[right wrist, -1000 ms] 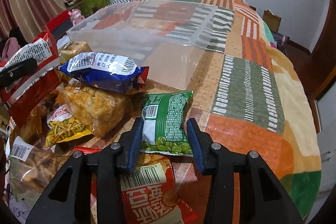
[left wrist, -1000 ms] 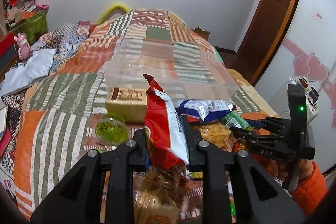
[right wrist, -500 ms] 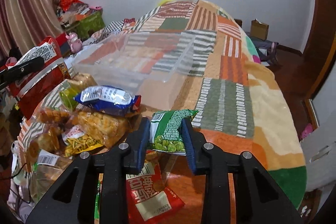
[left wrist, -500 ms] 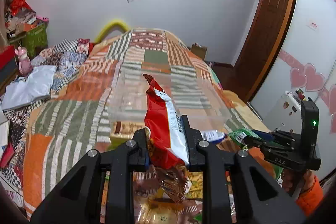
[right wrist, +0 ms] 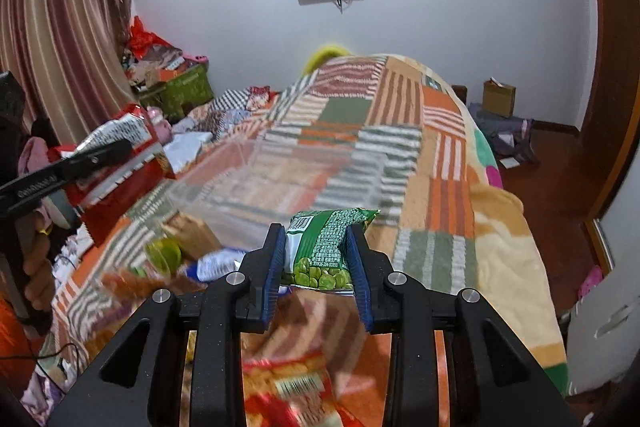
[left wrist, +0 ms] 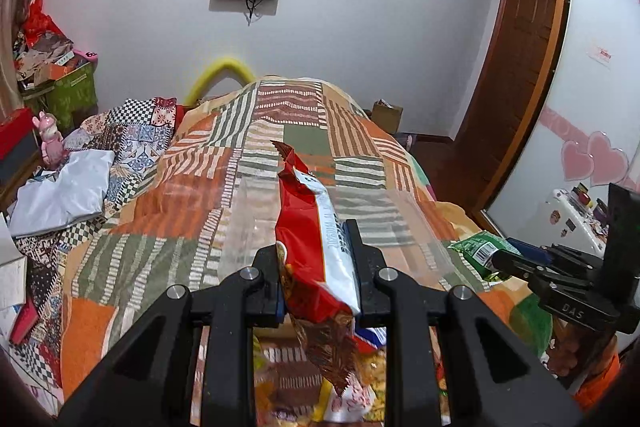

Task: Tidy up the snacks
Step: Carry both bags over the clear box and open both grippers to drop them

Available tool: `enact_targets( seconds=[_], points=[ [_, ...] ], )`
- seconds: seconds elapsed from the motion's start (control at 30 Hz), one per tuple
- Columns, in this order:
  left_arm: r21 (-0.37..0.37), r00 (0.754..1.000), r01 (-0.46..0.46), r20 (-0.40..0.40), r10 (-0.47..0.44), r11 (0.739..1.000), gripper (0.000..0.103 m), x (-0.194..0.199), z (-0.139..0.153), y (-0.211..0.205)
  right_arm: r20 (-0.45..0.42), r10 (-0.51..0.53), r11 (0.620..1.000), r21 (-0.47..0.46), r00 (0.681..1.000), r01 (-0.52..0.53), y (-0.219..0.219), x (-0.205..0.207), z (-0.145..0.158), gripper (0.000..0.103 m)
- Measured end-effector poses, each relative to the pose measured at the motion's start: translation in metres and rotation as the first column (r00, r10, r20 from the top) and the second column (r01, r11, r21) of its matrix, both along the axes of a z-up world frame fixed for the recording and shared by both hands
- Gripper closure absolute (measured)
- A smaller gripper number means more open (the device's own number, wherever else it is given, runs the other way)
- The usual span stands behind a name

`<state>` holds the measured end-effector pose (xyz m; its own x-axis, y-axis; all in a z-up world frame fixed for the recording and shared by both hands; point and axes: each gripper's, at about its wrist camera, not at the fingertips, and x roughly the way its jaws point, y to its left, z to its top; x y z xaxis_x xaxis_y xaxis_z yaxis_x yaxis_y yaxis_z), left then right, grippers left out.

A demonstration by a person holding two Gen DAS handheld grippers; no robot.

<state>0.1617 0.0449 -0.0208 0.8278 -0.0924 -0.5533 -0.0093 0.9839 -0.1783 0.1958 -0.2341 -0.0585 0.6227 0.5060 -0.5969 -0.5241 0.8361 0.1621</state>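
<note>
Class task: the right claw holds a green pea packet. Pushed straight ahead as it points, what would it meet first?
Probably the clear plastic bin on the quilt, directly beyond the right claw and its green pea packet; blur leaves depth uncertain.

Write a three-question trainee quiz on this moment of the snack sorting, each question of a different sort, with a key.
1. True or false: the left tool grips a red snack bag.
2. Multiple choice: what does the right tool grip? A) a blue packet B) a green pea packet C) nothing
3. Fill the blank: ahead of both tools, a clear plastic ___ sits on the patchwork blanket.

Key: 1 true; 2 B; 3 bin
</note>
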Motion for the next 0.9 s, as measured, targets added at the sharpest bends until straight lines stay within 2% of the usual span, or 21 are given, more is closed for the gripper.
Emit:
enact_targets(
  seconds=[0.4,0.9],
  points=[
    [0.029,0.997,-0.017,-0.079,0.02,0.999,0.08,0.058,-0.015,0.008,-0.039,0.05,0.999,0.02,0.998,-0.05,0.038,0.039,-0.008,0.074],
    [0.033,0.971,-0.021,-0.238,0.028,0.999,0.08,0.134,-0.06,0.009,-0.153,0.072,0.994,-0.072,0.986,-0.084,0.072,0.091,-0.043,0.074]
  ],
)
